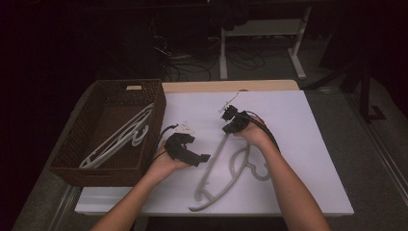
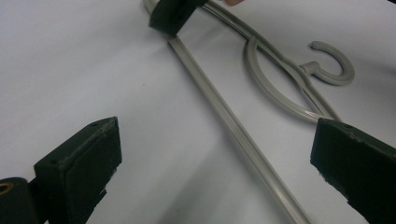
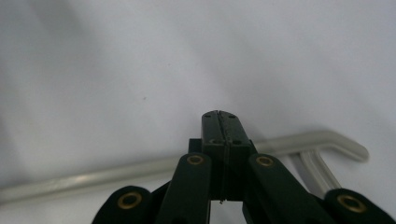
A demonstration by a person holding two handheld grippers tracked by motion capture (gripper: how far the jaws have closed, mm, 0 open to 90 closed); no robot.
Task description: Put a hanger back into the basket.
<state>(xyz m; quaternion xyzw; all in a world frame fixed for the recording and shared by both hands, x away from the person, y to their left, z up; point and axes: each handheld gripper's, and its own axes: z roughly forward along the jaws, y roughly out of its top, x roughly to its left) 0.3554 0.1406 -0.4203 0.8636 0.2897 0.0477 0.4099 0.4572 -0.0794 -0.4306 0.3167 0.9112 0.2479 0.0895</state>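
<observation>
A grey plastic hanger (image 1: pixel 211 166) lies flat on the white board (image 1: pixel 303 144), its hook (image 1: pixel 262 174) pointing right. My right gripper (image 1: pixel 227 128) is at the hanger's far end, and its jaws are pressed together. In the right gripper view the shut tip (image 3: pixel 220 114) sits over the hanger's bar (image 3: pixel 303 140), which passes behind it. My left gripper (image 1: pixel 196 148) hovers just left of the hanger with its jaws wide apart. In the left gripper view the hanger's bar (image 2: pixel 233 126) runs between the two open pads (image 2: pixel 217 135), with nothing gripped. The right gripper's tip (image 2: pixel 170 16) rests on the bar at the top.
A brown wicker basket (image 1: pixel 108 174) stands at the board's left edge and holds white hangers (image 1: pixel 120 137). The wooden table edge (image 1: pixel 231 86) shows behind the board. Beyond it are white desk legs (image 1: pixel 223 53) and cables on a dark floor.
</observation>
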